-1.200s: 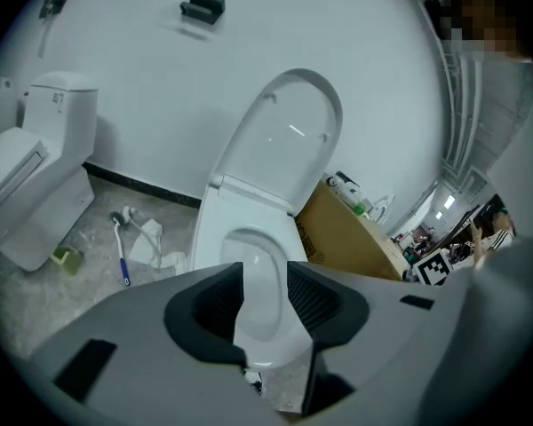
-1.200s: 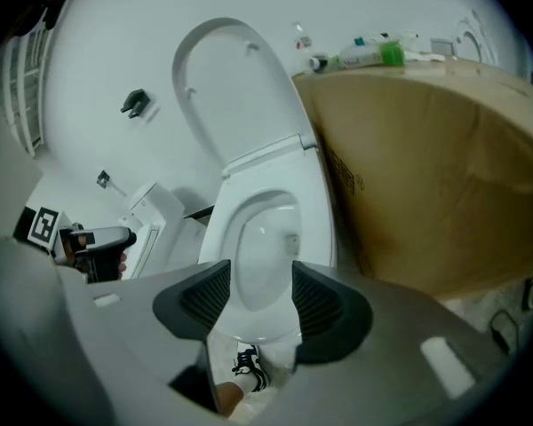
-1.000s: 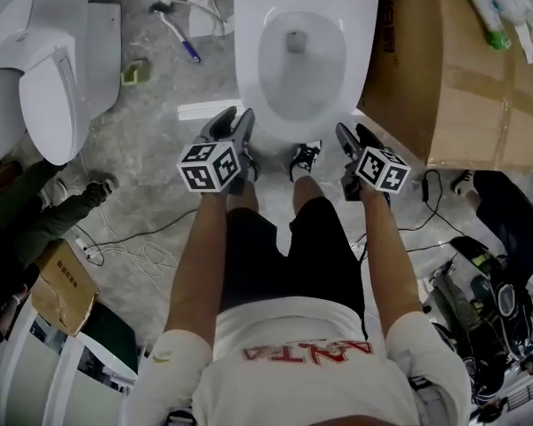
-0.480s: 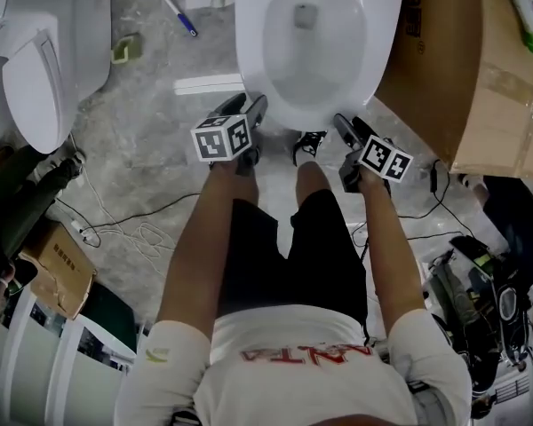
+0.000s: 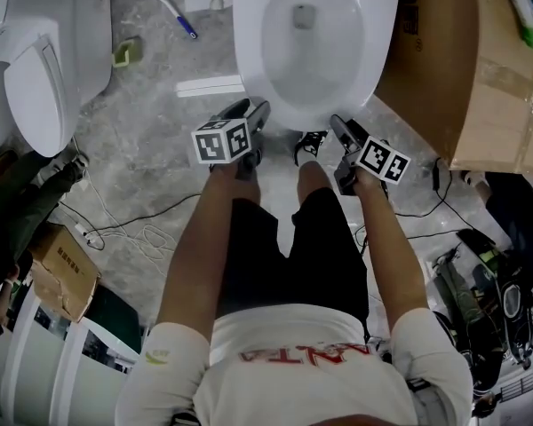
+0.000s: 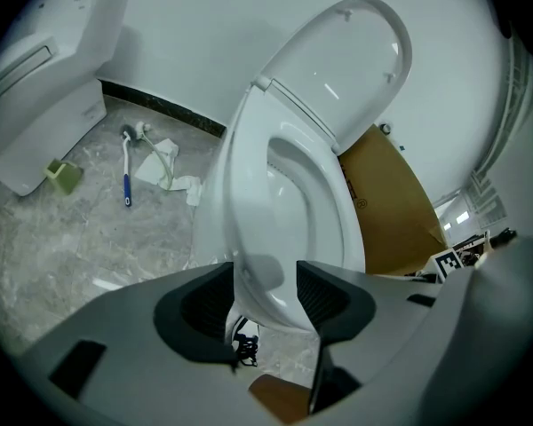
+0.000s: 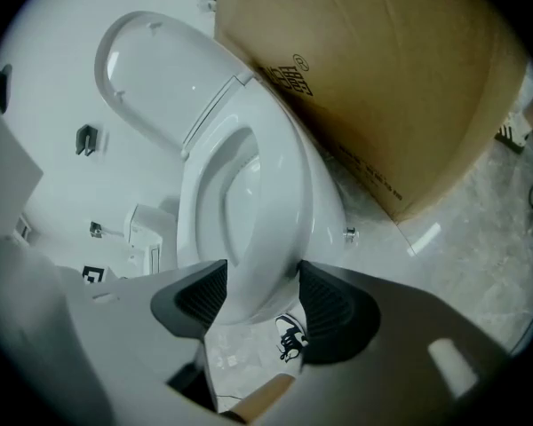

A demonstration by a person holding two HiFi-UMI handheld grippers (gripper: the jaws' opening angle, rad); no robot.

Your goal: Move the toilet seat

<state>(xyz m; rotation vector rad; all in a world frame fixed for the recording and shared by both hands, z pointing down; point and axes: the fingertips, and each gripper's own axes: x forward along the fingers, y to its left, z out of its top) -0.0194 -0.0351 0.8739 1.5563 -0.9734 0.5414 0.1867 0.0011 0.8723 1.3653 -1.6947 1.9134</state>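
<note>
Head view is showing the left gripper [image 5: 253, 111] and right gripper [image 5: 337, 125] settling lower at the toilet seat [image 5: 251, 60] front (lid [image 6: 351, 60] up). Left jaws have been opening wide and right jaws closing around it, with neither clamping yet.

Two toilets: a near toilet [image 5: 315, 38] at the fingertips, a second toilet [image 5: 40, 78] well left of them. Two grippers: left gripper [image 5: 249, 106], jaws just opened wider, and right gripper [image 5: 345, 124], jaws just narrowed, each with the near toilet's rim between its fingers. Two cardboard boxes: large box [image 5: 462, 69] just right of the right fingers, small box [image 5: 62, 273] far behind the left ones. One blue-handled brush [image 5: 179, 20] and one green block [image 5: 124, 51], beyond the left fingers.
</note>
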